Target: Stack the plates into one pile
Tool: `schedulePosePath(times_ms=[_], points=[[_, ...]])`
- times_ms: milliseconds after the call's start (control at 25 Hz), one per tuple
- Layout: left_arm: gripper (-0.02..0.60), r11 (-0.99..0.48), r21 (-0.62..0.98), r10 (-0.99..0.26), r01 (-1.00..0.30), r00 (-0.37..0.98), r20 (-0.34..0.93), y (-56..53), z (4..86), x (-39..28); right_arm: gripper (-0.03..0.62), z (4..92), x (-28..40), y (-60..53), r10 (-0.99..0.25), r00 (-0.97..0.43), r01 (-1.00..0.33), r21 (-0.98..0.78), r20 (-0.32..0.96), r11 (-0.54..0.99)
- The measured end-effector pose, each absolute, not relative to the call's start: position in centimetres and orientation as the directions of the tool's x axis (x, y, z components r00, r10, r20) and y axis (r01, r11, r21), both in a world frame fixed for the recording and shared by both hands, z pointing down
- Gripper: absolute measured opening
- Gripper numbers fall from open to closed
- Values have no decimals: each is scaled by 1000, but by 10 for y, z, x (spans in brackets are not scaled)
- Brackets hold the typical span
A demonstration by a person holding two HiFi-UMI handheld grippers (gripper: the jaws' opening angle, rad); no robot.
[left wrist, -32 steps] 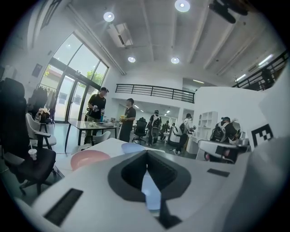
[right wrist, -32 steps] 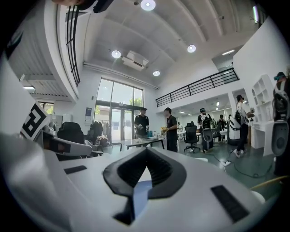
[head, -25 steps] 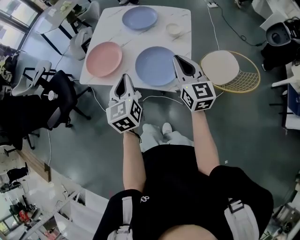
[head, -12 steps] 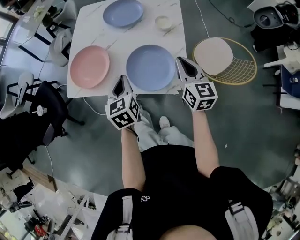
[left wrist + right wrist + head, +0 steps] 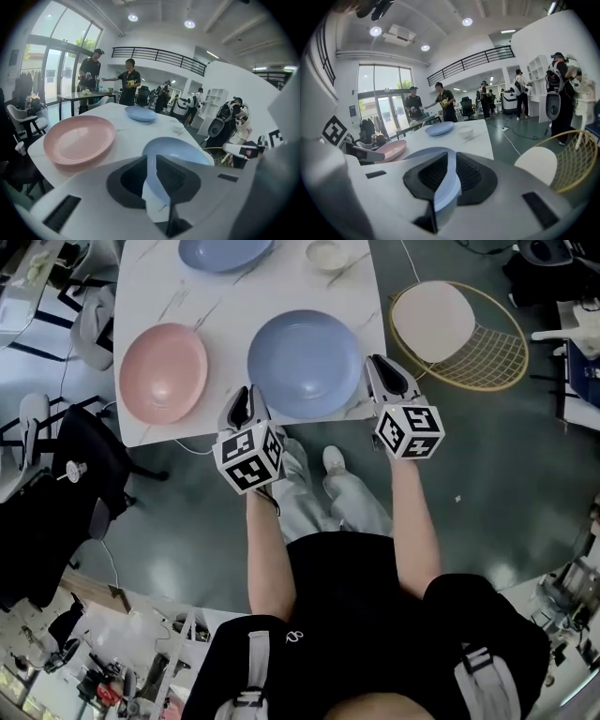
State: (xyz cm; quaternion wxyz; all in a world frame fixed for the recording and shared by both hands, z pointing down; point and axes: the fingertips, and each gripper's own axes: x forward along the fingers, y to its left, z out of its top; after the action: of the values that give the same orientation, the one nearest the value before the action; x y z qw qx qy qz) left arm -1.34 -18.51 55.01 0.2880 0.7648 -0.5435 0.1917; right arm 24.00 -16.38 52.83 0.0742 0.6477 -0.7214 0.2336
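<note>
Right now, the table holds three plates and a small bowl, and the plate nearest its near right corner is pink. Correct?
No. The plate nearest that corner is the blue plate; the pink plate lies to its left, as the head view shows. The rest stands: three plates and a small bowl on the table.

Pink plate point(image 5: 163, 373), blue plate point(image 5: 305, 363), farther blue plate point(image 5: 225, 251)

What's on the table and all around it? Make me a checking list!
Surface: white marble table, grey veins.
Job's things: pink plate, near blue plate, far blue plate, all apart, unstacked.
Clutter: small bowl.
Grippers: left gripper and right gripper at the table's near edge; jaws have just been opening, nothing between them.
Cables: black cable on the floor.
Surroundings: gold wire basket, black chair, people behind.
</note>
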Motion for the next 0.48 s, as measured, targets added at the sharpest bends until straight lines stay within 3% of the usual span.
schedulePosePath(times_ms=[280,480], points=[[140,-271,241,-639,-932,362,678,-198,591,-10,108,575,245,-162,-860,-105,-959,-279,500,-46],[153,-280,244,-586,-928,367,723,-204,613,-8,123,596,242,-160,-829,-106,-950,-302,549,-78]])
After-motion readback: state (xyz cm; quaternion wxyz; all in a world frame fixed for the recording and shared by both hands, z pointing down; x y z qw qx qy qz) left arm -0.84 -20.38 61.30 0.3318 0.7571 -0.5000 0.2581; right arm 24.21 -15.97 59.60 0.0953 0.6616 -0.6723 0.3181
